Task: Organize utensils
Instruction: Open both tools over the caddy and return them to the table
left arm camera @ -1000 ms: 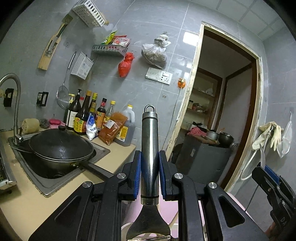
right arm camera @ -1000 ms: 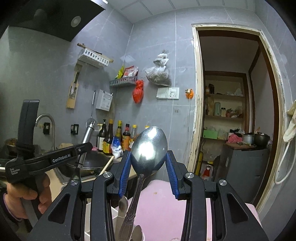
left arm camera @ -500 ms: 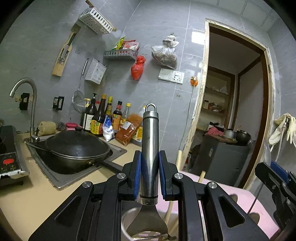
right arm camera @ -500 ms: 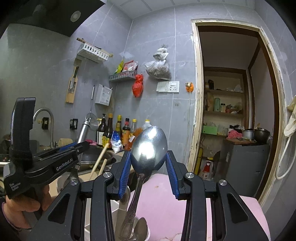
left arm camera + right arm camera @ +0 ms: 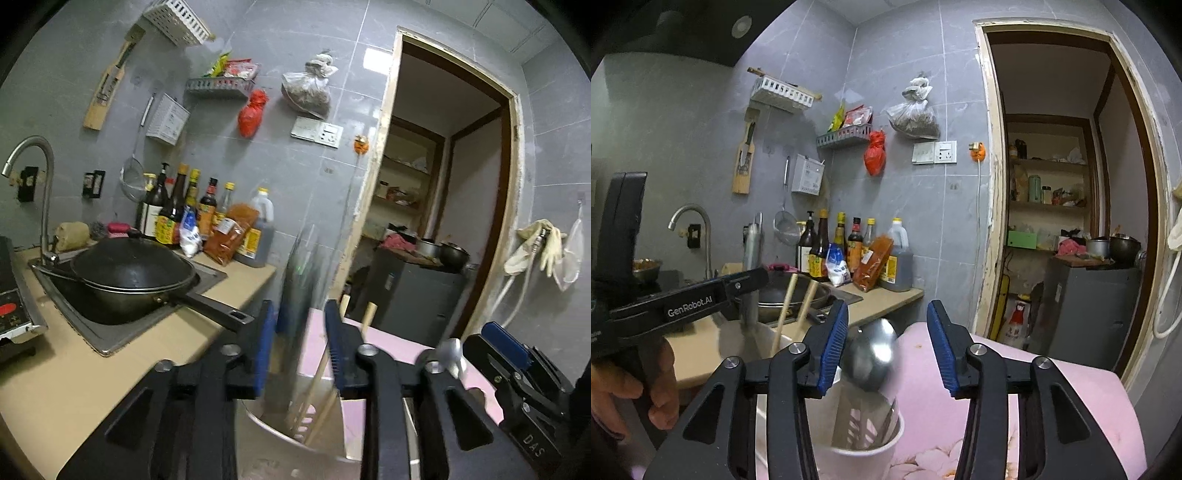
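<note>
left wrist view: the left gripper [image 5: 299, 354] stands over a white utensil holder [image 5: 291, 443] at the edge of a pink surface [image 5: 391, 343]. its jaws are opening, and a steel-handled utensil [image 5: 295, 295] shows as a vertical blur between the blue pads, apparently slipping down into the holder, with gaps on both sides. wooden chopsticks [image 5: 321, 369] lean in the holder already. to do this well, i judge the hand should stay centred over the holder until the handle settles, so it does not tip over the rim. the right gripper [image 5: 506, 354] sits at the lower right, just beside.

right wrist view: the right gripper [image 5: 886, 339] has its jaws opening too, fairly wide, nothing pressed. the spoon [image 5: 873, 354] is blurred, bowl up, between the pads but clear of them, its stem down in a white cup [image 5: 864, 446] on the pink surface. best to hold position above the cup until the spoon rests. at left, a hand [image 5: 628, 384] holds the left gripper above the neighbouring holder.
</note>
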`<action>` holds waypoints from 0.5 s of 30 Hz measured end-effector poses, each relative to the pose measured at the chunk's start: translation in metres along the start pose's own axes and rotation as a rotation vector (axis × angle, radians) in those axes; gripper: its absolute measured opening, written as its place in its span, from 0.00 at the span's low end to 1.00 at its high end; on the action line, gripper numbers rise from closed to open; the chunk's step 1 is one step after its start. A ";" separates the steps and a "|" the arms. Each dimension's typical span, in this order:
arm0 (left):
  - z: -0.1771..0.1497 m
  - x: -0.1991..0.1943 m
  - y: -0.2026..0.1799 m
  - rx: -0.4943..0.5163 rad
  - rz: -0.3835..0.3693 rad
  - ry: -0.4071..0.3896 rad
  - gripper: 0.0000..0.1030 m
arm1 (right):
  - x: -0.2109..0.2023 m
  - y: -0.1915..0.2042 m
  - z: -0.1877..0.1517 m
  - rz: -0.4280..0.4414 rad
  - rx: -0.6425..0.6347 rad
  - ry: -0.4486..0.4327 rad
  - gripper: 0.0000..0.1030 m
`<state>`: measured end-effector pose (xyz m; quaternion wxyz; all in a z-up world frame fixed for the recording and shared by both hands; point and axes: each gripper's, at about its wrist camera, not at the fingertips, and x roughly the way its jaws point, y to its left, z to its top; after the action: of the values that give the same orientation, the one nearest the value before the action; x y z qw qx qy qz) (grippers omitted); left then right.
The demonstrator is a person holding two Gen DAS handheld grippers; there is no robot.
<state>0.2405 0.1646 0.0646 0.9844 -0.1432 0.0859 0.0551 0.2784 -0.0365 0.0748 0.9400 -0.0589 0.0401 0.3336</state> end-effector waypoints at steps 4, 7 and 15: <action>0.003 -0.008 -0.008 0.013 -0.043 0.017 0.34 | -0.008 -0.002 0.003 -0.002 0.013 -0.008 0.48; 0.003 -0.015 -0.018 0.035 -0.066 0.026 0.41 | -0.019 -0.008 0.005 -0.018 0.032 -0.015 0.54; -0.002 -0.036 -0.059 0.117 -0.123 0.019 0.69 | -0.062 -0.035 0.009 -0.116 0.079 -0.027 0.81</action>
<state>0.2127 0.1046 0.0851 0.9918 -0.0910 0.0892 -0.0120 0.2529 -0.1009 0.0936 0.9599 -0.0196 0.0373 0.2773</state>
